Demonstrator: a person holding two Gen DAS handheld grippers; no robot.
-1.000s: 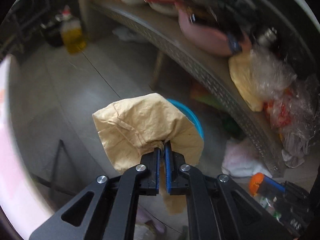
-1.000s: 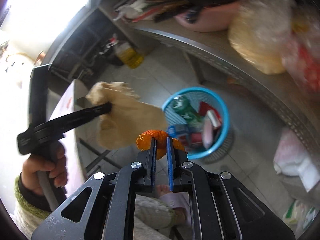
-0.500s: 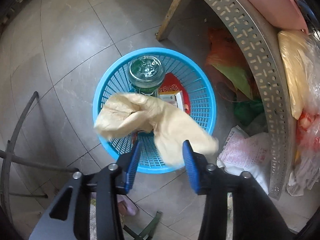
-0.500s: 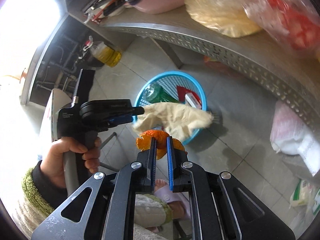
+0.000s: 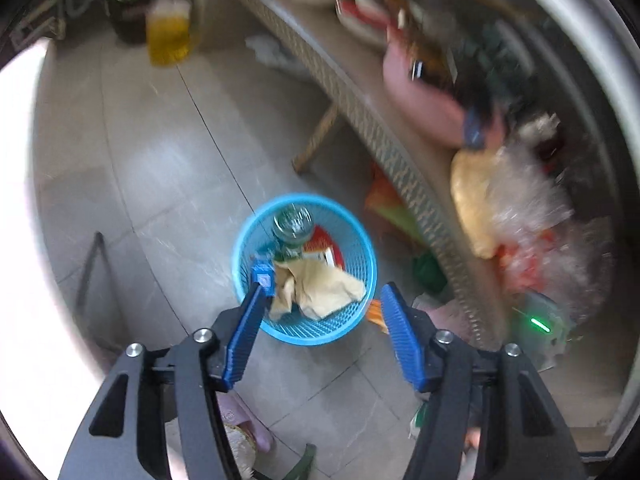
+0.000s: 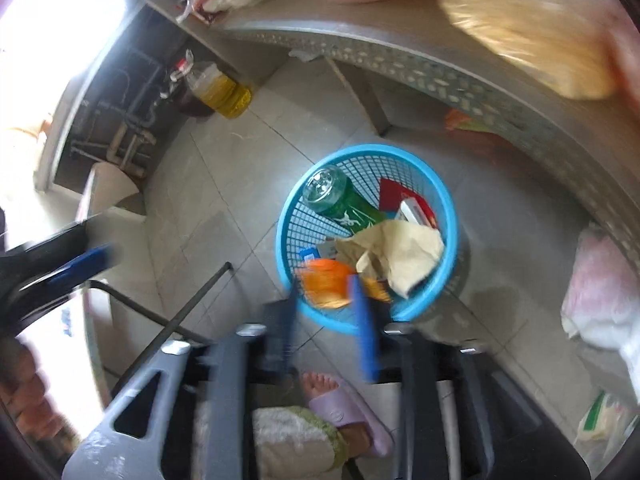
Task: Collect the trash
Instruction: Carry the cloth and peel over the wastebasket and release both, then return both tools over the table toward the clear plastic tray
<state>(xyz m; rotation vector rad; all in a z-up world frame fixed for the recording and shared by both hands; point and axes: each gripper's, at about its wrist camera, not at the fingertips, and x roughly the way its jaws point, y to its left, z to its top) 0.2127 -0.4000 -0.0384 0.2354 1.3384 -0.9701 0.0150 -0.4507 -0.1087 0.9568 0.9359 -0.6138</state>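
Note:
A blue mesh basket (image 5: 362, 248) (image 6: 286, 220) stands on the tiled floor. In it lie a crumpled tan paper bag (image 5: 324, 288) (image 6: 400, 252), a green bottle (image 6: 344, 204) and small cartons. My left gripper (image 5: 326, 292) hangs above the basket; its jaws are opening with nothing between them. It shows blurred at the left edge of the right wrist view (image 6: 80, 264). My right gripper (image 6: 324, 286) is over the basket's near rim, jaws opening. An orange peel (image 6: 324, 278) sits loose between its tips.
A table with a perforated rim (image 5: 384, 136) (image 6: 440, 76) runs along the right, loaded with a pink basin (image 5: 424, 96) and plastic bags. An oil bottle (image 6: 224, 94) stands on the floor. A foot in a purple slipper (image 6: 344, 404) and a metal frame (image 6: 192, 304) are close below.
The left gripper opened, the tan paper bag dropped into the basket, and that gripper rose. The right gripper came down over the basket and its jaws parted around the orange peel.

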